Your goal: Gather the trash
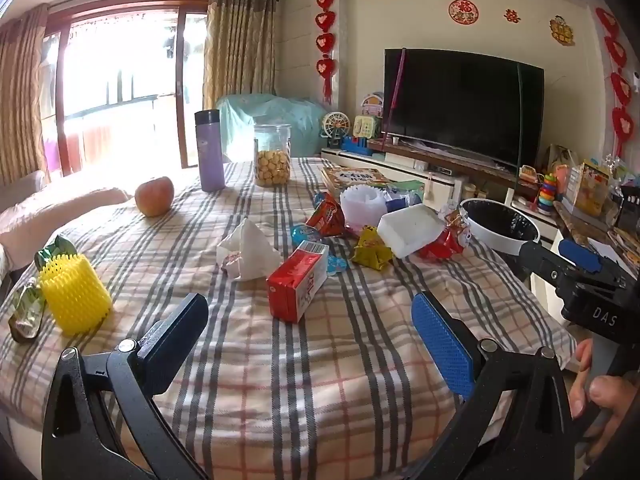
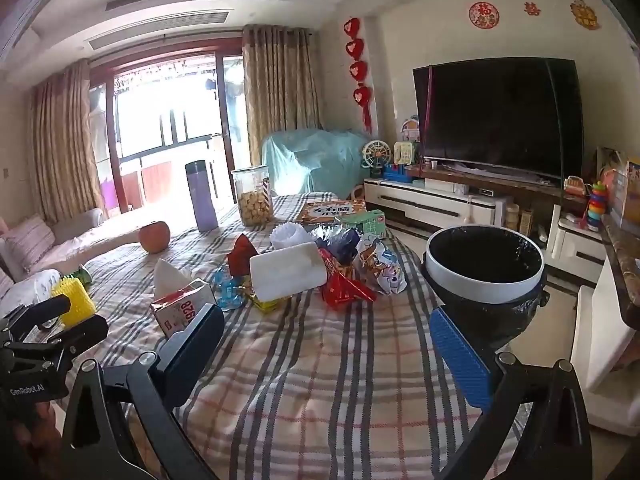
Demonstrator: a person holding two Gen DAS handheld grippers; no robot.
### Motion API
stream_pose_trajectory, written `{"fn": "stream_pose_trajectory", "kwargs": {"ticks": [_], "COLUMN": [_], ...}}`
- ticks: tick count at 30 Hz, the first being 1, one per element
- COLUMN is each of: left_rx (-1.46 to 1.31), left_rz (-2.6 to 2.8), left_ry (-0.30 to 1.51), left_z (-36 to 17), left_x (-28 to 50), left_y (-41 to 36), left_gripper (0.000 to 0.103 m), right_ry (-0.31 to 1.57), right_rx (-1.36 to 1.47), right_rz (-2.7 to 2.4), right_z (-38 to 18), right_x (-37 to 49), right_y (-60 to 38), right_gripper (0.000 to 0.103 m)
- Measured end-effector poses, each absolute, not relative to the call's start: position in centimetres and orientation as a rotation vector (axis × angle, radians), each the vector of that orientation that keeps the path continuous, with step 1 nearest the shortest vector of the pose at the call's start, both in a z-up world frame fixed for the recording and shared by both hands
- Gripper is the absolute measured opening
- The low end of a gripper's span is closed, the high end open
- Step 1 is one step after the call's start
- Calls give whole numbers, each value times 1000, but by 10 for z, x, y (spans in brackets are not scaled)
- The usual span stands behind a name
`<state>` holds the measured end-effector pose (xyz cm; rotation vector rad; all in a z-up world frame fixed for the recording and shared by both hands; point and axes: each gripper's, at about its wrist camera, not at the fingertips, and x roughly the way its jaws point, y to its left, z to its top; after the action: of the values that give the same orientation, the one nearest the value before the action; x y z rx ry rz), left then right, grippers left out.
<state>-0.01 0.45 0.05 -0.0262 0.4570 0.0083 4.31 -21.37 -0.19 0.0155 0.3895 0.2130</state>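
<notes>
Trash lies on the plaid tablecloth (image 1: 320,360): a red milk carton (image 1: 296,286), a crumpled tissue (image 1: 250,252), a white foam block (image 1: 410,230), red (image 1: 328,216) and yellow (image 1: 372,250) snack wrappers, and a yellow foam net (image 1: 74,294). A white-rimmed trash bin (image 2: 484,276) with a black liner stands off the table's right edge. My left gripper (image 1: 310,344) is open and empty, just short of the carton. My right gripper (image 2: 328,348) is open and empty, above the cloth before the foam block (image 2: 288,272); it also shows in the left wrist view (image 1: 568,260).
An apple (image 1: 154,196), a purple flask (image 1: 209,150), a cookie jar (image 1: 272,156) and a book (image 1: 354,178) stand on the far side. A TV (image 1: 460,100) on a low cabinet and toy shelves lie to the right, a sofa to the left.
</notes>
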Motion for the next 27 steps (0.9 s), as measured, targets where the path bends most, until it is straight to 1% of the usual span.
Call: {"fn": "stream_pose_trajectory", "kwargs": {"ticks": [27], "left_rx": [-34], "left_rz": [13], "left_ry": [454], "left_z": [0], "left_x": [0], "left_y": [5], "left_gripper": [103], "right_ry": [431], "right_rx": [24], "right_rz": [232], "right_z": [-8], "right_x": [47], "right_y": [-213], "right_gripper": [103]}}
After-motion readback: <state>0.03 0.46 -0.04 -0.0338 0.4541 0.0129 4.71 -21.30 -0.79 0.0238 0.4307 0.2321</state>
